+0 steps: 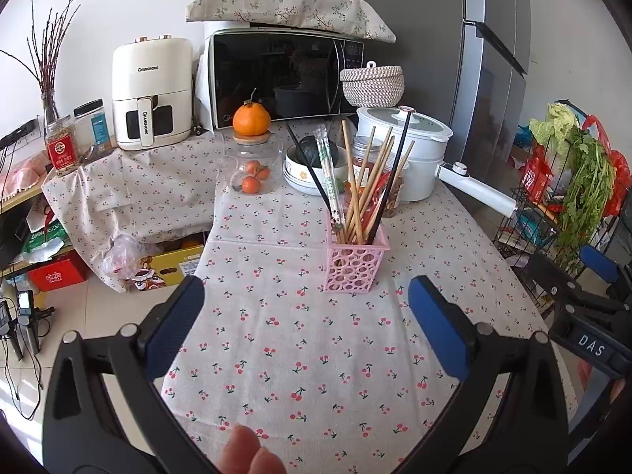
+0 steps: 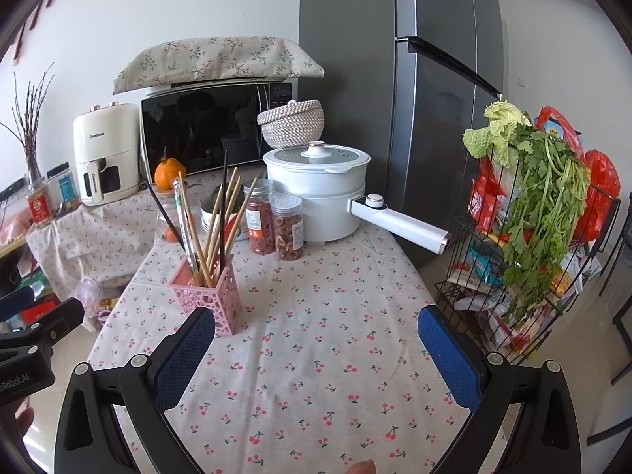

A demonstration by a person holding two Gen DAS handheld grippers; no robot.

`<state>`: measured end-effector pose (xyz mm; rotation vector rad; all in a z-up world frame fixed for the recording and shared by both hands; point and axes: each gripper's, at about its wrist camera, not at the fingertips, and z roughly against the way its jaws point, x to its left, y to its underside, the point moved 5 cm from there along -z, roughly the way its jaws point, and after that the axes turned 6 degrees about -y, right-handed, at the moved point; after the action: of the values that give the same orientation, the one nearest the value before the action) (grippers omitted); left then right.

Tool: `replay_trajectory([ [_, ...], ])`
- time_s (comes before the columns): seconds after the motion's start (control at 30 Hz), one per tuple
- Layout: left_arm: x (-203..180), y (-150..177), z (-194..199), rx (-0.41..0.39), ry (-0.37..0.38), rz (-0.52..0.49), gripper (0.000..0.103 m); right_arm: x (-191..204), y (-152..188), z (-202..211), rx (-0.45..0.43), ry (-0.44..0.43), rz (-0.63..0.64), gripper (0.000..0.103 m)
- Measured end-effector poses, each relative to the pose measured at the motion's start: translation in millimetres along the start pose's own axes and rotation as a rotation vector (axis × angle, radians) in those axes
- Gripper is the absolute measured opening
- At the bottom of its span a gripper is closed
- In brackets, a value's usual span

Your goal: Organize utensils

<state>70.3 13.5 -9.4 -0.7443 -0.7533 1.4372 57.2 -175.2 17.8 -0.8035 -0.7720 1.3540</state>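
The pink basket (image 1: 356, 261) with the chopsticks (image 1: 365, 181) stood in the middle of the worktop (image 1: 316, 355). Both the left gripper (image 1: 306, 316) and the right gripper (image 2: 316, 341) had jaws wide open and empty. The air fryer (image 1: 152, 91) at far left read "CHANGHONG"; the right gripper's body read "DAS".

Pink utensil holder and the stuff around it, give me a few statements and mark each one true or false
1. The pink holder has chopsticks standing in it. True.
2. The left gripper is shut on a chopstick. False: its jaws are wide open and empty.
3. An orange sits on the lid of a glass jar. True.
4. The white pot has no lid. False: a lid with a knob covers it.
5. The right gripper is open above the tablecloth. True.
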Motion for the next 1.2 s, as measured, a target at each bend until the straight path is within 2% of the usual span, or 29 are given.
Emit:
replay_trajectory([
  [0.57, -5, -1, 4, -0.009, 0.037, -0.016, 0.102, 3, 2, -2, 0.008, 0.006, 0.027, 0.103],
  [1.03, -12, 3, 5, 0.038, 0.067, -0.03, 0.102, 0, 5, -5, 0.026, 0.011, 0.003, 0.103],
  [1.2, -13, 3, 8, 0.052, 0.081, -0.003, 0.102, 1, 6, -6, 0.033, 0.015, 0.01, 0.103],
])
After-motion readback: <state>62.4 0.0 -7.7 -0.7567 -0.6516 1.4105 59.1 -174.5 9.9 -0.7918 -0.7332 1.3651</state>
